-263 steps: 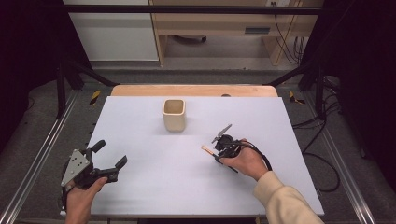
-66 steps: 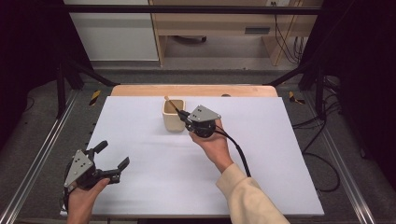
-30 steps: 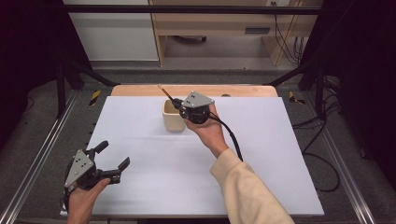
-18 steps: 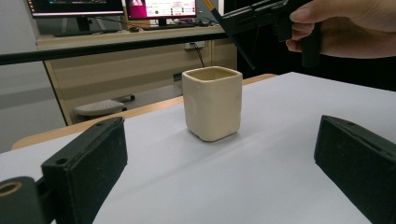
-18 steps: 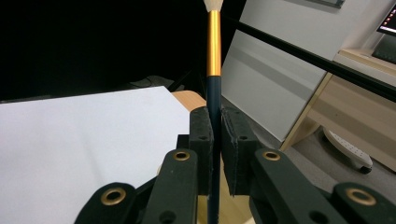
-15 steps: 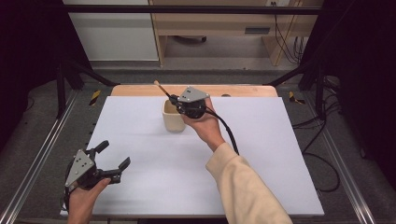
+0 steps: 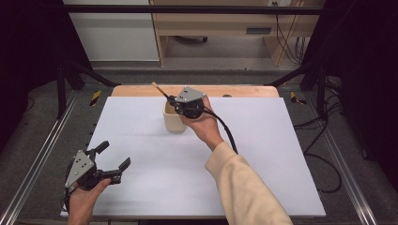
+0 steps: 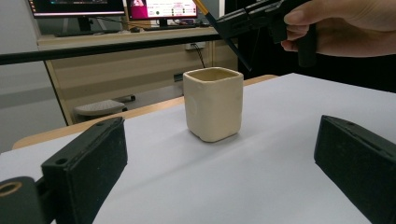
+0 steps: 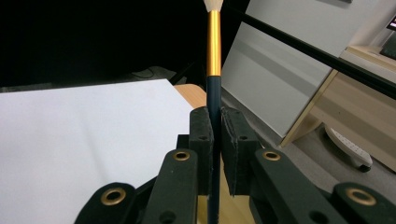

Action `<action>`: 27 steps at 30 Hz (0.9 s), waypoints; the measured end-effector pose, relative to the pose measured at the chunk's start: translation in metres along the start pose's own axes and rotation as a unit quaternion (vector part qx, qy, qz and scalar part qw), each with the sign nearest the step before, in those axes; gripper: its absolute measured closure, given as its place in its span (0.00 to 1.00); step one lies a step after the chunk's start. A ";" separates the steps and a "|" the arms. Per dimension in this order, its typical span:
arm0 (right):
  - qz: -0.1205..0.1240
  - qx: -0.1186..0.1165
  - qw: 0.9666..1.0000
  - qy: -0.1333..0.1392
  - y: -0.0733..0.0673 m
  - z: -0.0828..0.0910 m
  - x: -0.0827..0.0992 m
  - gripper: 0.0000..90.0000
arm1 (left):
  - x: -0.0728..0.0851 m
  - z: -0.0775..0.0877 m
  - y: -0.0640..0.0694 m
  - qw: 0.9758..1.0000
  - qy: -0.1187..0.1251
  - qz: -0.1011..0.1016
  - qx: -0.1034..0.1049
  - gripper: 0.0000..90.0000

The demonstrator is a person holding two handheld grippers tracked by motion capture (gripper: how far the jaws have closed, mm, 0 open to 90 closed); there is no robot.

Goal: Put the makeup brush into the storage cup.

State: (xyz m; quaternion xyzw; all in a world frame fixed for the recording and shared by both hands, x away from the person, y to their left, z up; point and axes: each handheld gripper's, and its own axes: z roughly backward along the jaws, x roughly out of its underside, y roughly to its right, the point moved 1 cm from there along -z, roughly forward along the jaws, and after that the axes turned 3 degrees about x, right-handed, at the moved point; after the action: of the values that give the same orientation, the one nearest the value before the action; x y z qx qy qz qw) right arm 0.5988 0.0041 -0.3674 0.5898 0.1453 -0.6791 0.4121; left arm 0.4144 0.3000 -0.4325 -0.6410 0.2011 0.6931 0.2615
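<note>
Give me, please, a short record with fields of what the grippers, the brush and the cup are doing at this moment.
right gripper: shut on the brush, held above the cup
brush: dark handle clamped between the jaws, gold ferrule and pale tip pointing up and away, lower end slanting toward the cup's mouth
cup: cream, squarish, upright on the table, nothing visible over its rim
left gripper: open, holds nothing, near the table's front left corner, pointing at the cup
table: white top, wooden strip along the far edge
</note>
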 end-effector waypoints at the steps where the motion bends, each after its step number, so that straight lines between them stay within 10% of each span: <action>1: 0.000 0.000 1.000 0.000 0.000 0.000 0.000 0.93 | 0.000 0.000 0.000 1.000 0.000 -0.001 0.000 0.02; 15: 0.002 0.000 1.000 0.015 -0.004 -0.008 -0.009 0.93 | -0.001 -0.002 -0.003 1.000 0.006 -0.026 -0.005 0.02; 27: -0.006 0.004 1.000 0.014 0.001 -0.020 0.001 0.93 | 0.000 -0.001 0.001 1.000 -0.003 0.001 0.005 0.02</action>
State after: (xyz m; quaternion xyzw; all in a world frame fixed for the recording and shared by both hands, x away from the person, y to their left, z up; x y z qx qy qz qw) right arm 0.6130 0.0171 -0.3734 0.6000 0.1518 -0.6737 0.4040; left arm 0.4143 0.2984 -0.4327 -0.6377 0.2040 0.6941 0.2646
